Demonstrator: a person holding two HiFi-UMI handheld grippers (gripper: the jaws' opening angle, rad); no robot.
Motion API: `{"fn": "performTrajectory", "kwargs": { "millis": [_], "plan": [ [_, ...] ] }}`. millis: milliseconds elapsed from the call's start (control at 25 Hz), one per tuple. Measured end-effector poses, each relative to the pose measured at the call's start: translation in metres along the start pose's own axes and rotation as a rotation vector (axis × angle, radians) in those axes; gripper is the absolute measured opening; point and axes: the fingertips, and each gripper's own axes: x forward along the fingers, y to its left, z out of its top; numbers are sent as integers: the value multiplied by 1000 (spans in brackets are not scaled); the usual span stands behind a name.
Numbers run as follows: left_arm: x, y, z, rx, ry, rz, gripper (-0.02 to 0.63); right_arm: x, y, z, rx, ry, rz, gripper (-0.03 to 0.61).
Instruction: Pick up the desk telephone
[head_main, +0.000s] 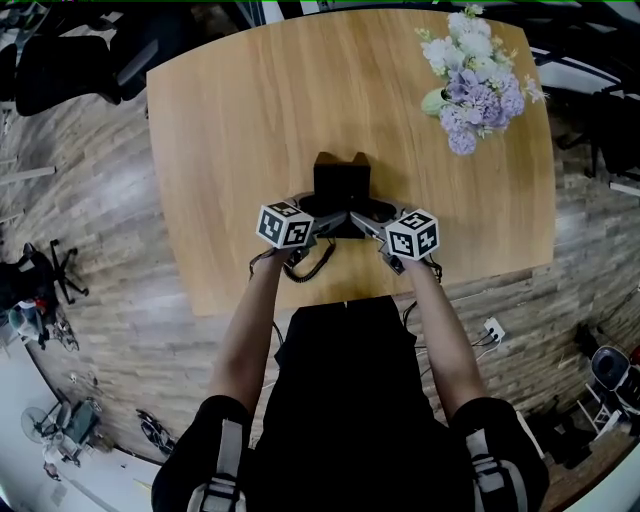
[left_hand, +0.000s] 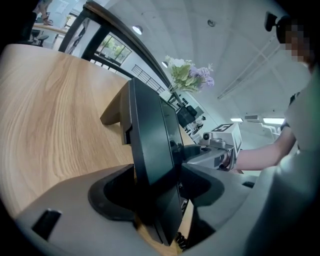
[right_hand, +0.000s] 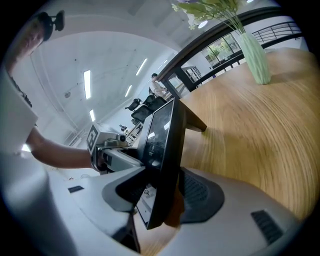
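Note:
The black desk telephone (head_main: 340, 183) rests on the wooden table (head_main: 240, 120), close to the near edge. My left gripper (head_main: 326, 216) straddles its left edge and my right gripper (head_main: 364, 221) its right edge. In the left gripper view the phone's slab (left_hand: 150, 140) stands between the two wide-set pads of my left gripper (left_hand: 157, 192). A strip of table shows beside it and nothing looks squeezed. The right gripper view shows the same: the phone (right_hand: 162, 145) sits in my right gripper (right_hand: 162, 192), with a wood-coloured gap next to one pad. Both grippers look open around it.
The phone's coiled cord (head_main: 310, 265) hangs over the near table edge by my left hand. A vase of white and purple flowers (head_main: 475, 75) stands at the far right corner. Office chairs (head_main: 60, 70) and floor clutter surround the table.

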Motion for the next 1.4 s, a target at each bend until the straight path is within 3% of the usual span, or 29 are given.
{"fn": "performTrajectory", "kwargs": {
  "millis": [720,1040,1400],
  "plan": [
    [2,0,1,-14,27,-19,279,-1,-2,0,60,5,-17,204],
    [4,-1,2,-36,8,-14,279,-4,-3,1,79,-2,-14,203],
    [-8,-7,9,-3,-27,-16,279,-6,8,9,67,-28,-6,202]
  ]
}}
